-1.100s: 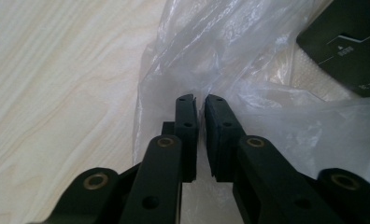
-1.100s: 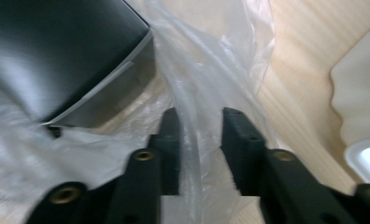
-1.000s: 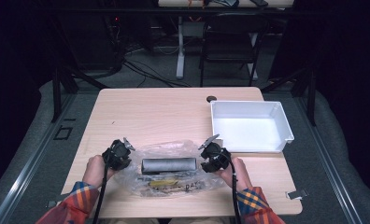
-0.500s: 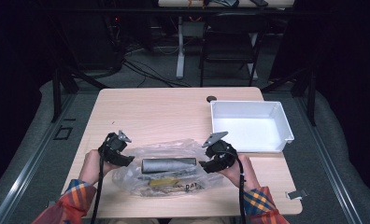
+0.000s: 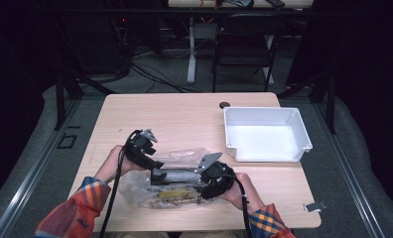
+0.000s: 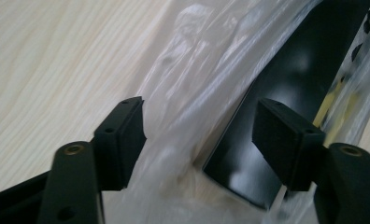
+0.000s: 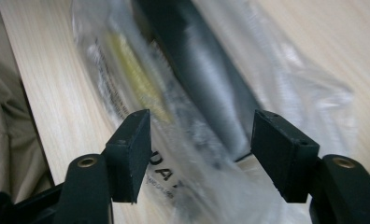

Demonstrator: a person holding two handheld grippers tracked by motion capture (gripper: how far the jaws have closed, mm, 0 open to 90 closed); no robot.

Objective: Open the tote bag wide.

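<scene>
A crumpled clear plastic bag (image 5: 184,157) lies on the near half of the wooden table (image 5: 184,114). Inside it are a long dark bar (image 5: 177,174) and some yellow print. My left gripper (image 5: 155,165) is at the bar's left end. Its jaws have just been opening and stand open around the bag (image 6: 192,79) and the bar's end (image 6: 286,70), with the pads off both. My right gripper (image 5: 200,181) is at the bar's right end. Its jaws have just been closing a little but stay open, with the bag (image 7: 304,93) and bar (image 7: 206,74) between them.
An empty white tray (image 5: 230,133) sits at the table's right side, beyond my right hand. A small dark round spot (image 5: 225,104) marks the table's far edge. A chair and desk legs stand on the floor behind the table.
Both grippers have moved inward from the bag's outer edges to the ends of the dark bar and lifted slightly. Their jaws stand wider than before.
</scene>
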